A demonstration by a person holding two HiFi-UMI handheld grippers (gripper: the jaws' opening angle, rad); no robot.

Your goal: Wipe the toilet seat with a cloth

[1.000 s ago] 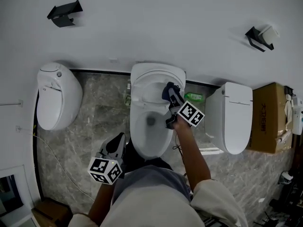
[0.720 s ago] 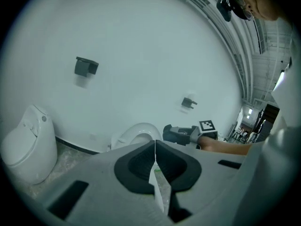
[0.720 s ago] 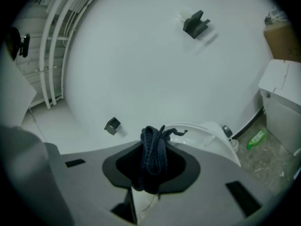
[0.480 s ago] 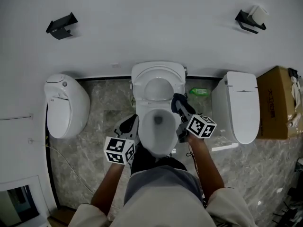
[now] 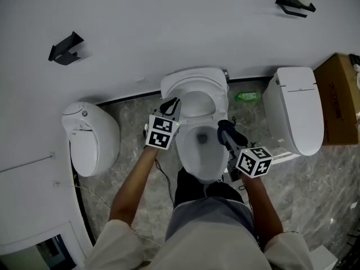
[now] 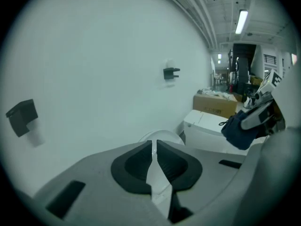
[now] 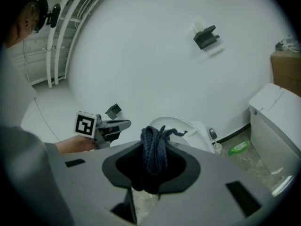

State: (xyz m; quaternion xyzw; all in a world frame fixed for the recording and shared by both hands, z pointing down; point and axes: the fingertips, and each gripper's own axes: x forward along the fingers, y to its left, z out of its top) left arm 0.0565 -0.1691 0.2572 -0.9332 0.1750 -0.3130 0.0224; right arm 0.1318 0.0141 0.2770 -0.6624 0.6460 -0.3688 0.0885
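Right gripper (image 5: 225,129) has its jaws clamped on the dark cloth (image 7: 154,150) at the toilet's (image 5: 209,166) right rim. Left gripper (image 5: 171,104) sits closed and empty on the other side.

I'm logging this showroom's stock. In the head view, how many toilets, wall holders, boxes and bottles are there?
Toilets: 3
Wall holders: 2
Boxes: 1
Bottles: 1
Total: 7

- The middle toilet (image 5: 194,79) stands between the left toilet (image 5: 93,142) and the right toilet (image 5: 298,108).
- A bottle (image 5: 247,96) lies on the floor (image 5: 132,120), right of the middle one.
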